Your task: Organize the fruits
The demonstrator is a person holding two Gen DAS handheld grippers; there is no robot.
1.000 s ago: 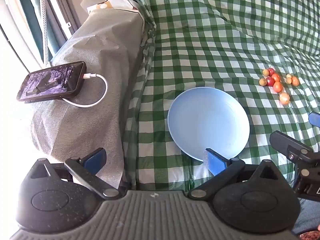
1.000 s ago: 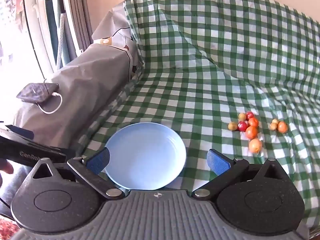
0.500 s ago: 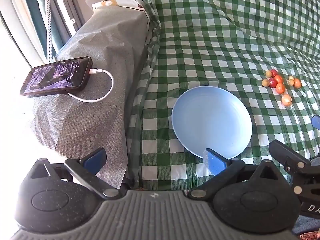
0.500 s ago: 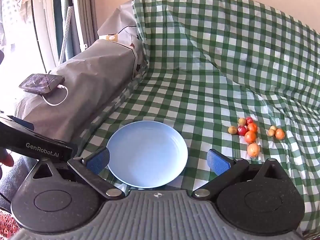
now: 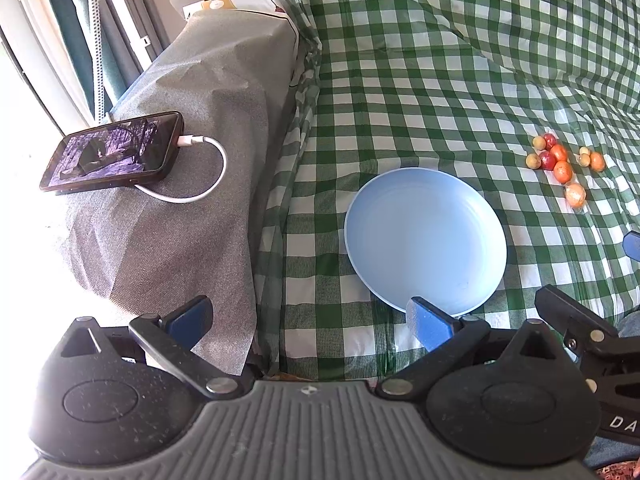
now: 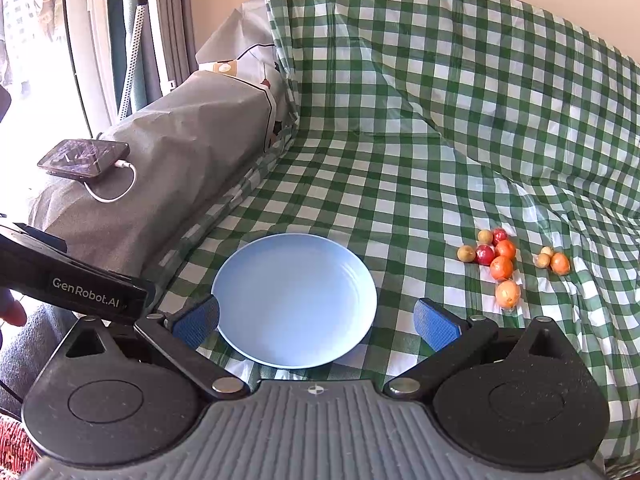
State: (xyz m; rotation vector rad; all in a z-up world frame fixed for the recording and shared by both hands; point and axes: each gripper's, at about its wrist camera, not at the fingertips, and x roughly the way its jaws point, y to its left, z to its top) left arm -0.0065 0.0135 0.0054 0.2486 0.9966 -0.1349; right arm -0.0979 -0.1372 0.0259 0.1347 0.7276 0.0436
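Both my hand-held grippers, left (image 5: 308,318) and right (image 6: 316,320), are spread wide and hold nothing. Just ahead lies the bare blue plate (image 6: 294,300) on the checked cloth (image 6: 400,152). The small fruits (image 6: 500,260) cluster to its right, apart from it.

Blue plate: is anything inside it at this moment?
Nothing lies in the blue plate; its inside is bare. The small fruits all sit apart on the checked cloth. The right gripper fingers hide slivers of its near rim.
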